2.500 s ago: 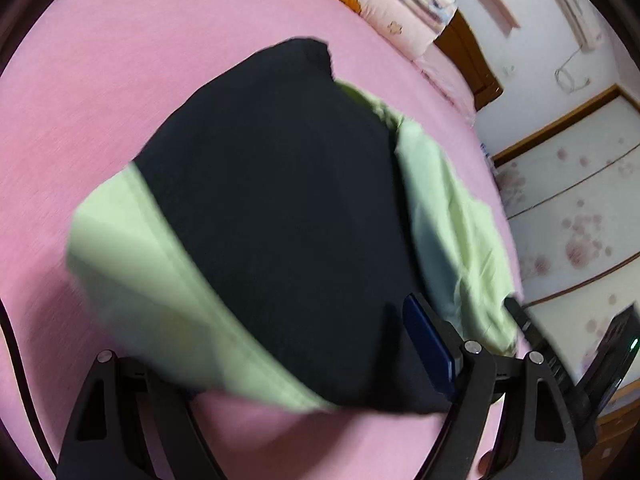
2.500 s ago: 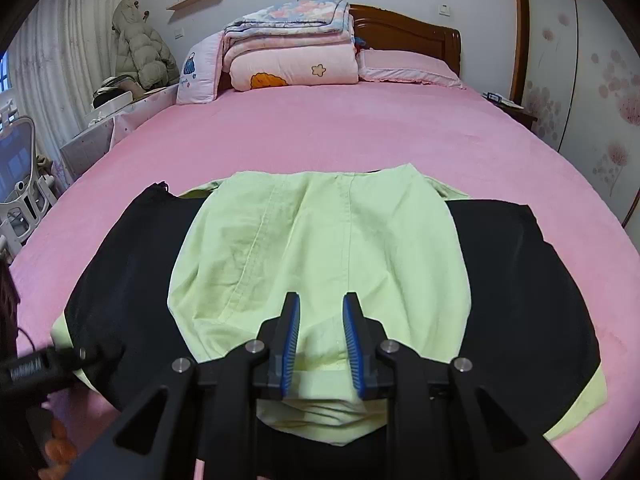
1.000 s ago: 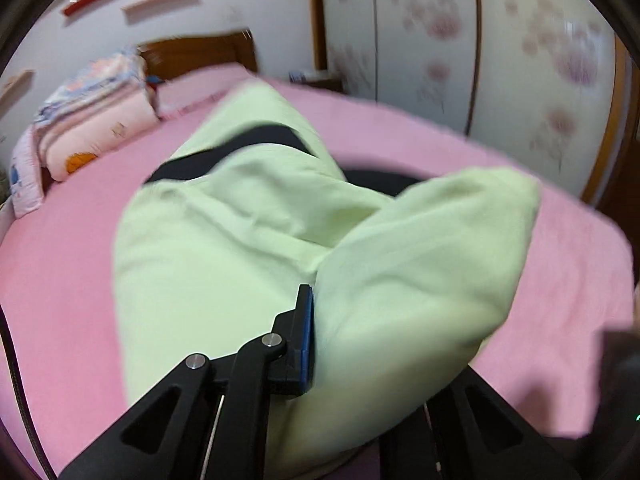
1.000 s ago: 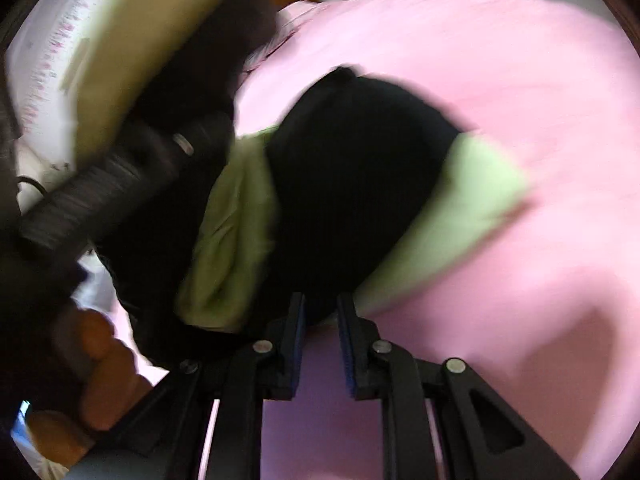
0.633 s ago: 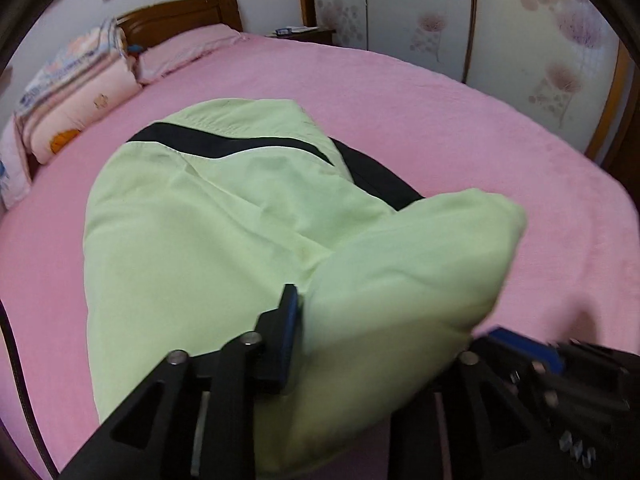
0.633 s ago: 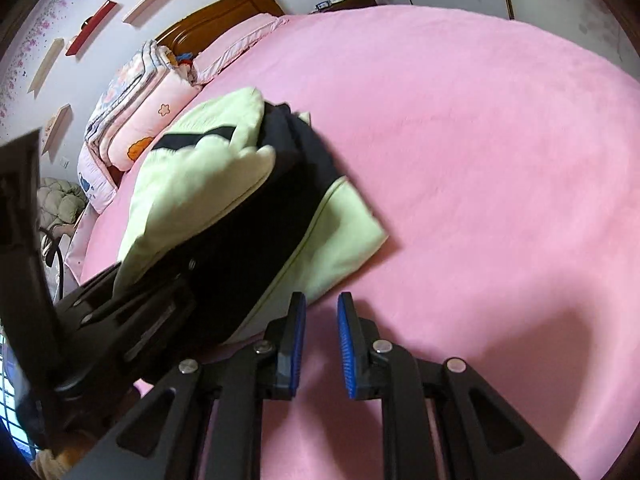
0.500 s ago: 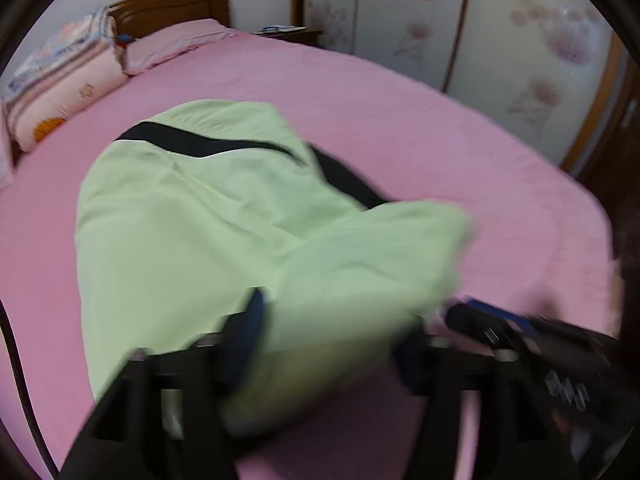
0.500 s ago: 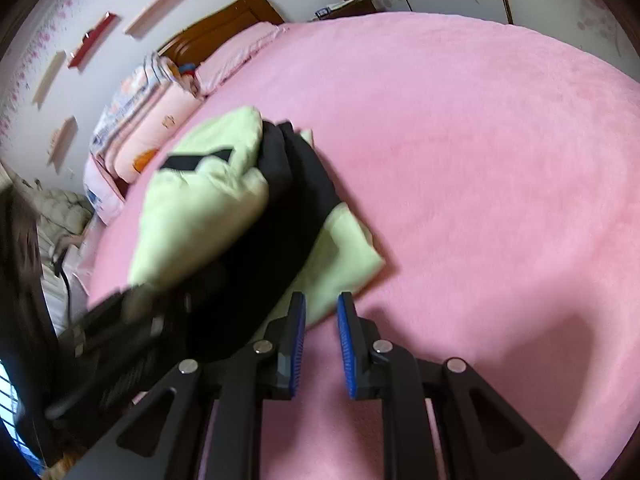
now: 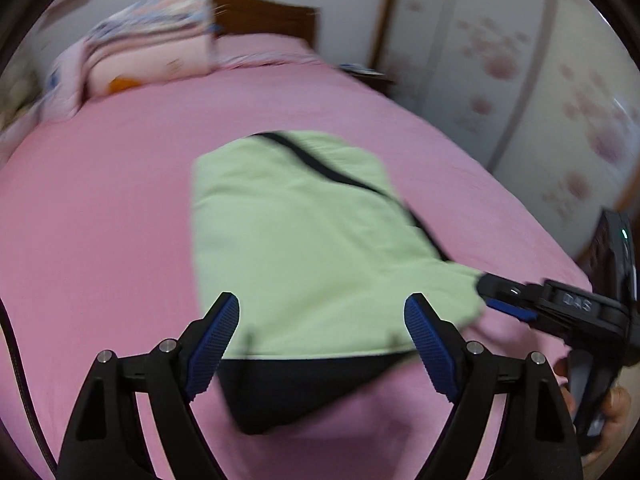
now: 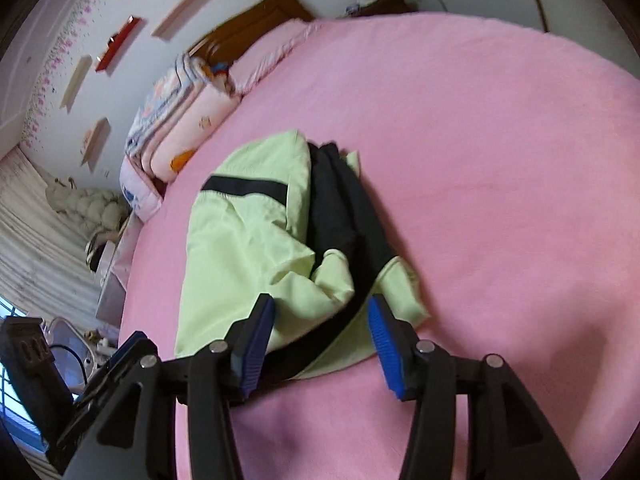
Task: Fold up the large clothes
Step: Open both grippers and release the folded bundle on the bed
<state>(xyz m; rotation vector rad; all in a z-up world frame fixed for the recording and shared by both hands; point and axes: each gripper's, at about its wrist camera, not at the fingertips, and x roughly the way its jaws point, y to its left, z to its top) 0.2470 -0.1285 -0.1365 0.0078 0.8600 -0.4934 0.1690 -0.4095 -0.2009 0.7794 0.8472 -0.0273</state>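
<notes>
Beyond both opening jaws — the folded jacket [image 9: 304,240], unheld.

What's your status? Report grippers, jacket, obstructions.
Left gripper and right gripper opening, nothing held. Jacket folded on bed. Nothing in the way.

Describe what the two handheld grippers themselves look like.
Both are matte black frames with silver pivot bolts. The left gripper and right gripper each carry two fingers faced with blue ribbed pads. A thin black cable runs beside the left one; the right one's body bears pale lettering.
</notes>
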